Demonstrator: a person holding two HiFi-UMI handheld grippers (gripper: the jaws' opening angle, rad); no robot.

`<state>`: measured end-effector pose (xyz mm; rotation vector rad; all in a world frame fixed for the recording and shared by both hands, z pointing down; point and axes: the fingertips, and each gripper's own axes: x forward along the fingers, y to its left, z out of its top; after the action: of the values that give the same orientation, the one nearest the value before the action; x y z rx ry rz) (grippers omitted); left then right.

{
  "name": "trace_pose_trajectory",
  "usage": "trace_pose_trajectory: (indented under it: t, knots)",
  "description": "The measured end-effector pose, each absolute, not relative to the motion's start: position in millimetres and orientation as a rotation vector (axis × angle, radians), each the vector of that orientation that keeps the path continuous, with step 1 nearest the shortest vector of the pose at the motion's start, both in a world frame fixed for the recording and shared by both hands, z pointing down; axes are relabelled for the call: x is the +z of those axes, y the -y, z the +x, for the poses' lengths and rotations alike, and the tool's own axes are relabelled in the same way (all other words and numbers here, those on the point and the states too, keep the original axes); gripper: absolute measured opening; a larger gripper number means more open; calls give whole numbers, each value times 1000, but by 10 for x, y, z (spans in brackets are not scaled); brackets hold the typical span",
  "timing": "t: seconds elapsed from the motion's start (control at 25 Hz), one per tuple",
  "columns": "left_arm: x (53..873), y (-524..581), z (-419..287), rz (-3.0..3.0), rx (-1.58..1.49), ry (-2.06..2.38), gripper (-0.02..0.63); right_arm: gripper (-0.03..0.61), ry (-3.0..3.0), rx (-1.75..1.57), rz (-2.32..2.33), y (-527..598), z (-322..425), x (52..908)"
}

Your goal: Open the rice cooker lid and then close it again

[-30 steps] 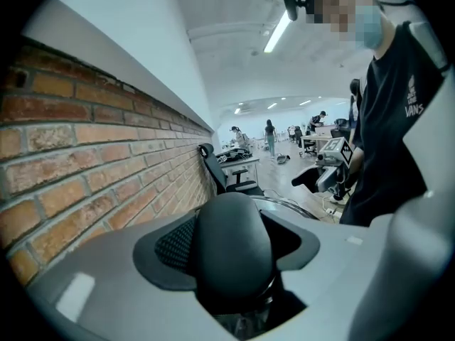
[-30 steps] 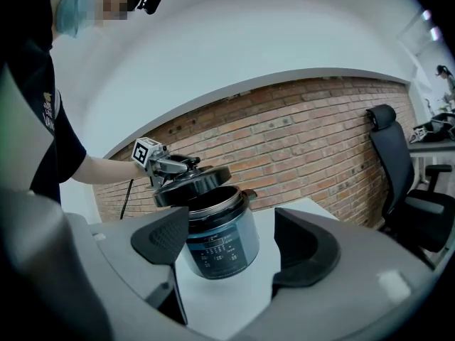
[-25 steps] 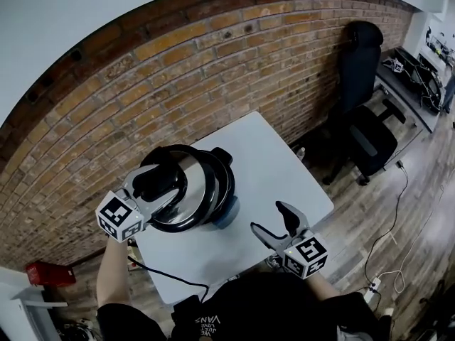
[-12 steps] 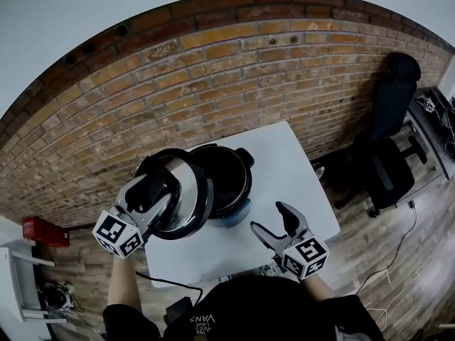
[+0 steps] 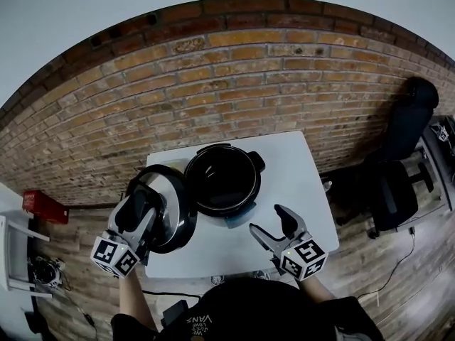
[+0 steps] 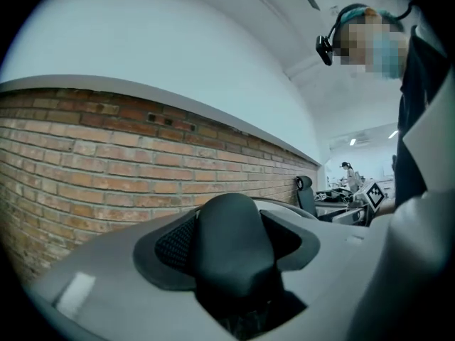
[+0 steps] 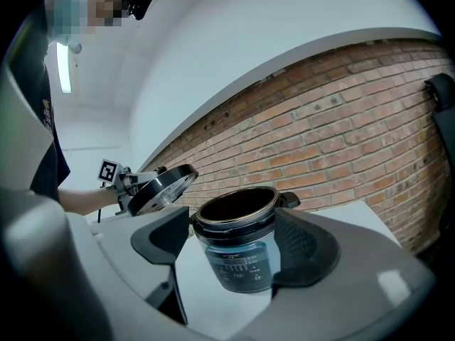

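Note:
The rice cooker [image 5: 222, 180] stands uncovered on the white table [image 5: 302, 183], its dark inner pot showing. My left gripper [image 5: 139, 208] is shut on the black handle [image 6: 231, 247] of the round lid [image 5: 174, 222], which hangs tilted just left of the cooker, over the table's left edge. The shiny underside of the lid [image 7: 160, 188] shows in the right gripper view, left of the cooker [image 7: 238, 244]. Near the table's front edge my right gripper [image 5: 271, 222] stands open and empty. It points at the cooker's blue front.
A brick wall runs behind the table. A black office chair [image 5: 398, 183] stands to the right. A red box [image 5: 43, 206] lies on the wooden floor to the left. A black cable [image 5: 167, 293] trails off the table's front-left corner.
My left gripper has carried the lid off the cooker to the left and tilted it, leaving the pot uncovered. The right gripper has hardly moved.

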<state>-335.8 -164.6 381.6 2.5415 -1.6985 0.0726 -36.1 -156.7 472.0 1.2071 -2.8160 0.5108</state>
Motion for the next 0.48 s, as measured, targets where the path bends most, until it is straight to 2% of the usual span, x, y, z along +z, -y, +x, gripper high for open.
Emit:
trace_pose_trajectory:
  t: [0.48]
  knots:
    - [4055, 1157, -3718, 2290, -73, 1911, 279, 368, 2834, 511, 1074, 1612, -529, 4747]
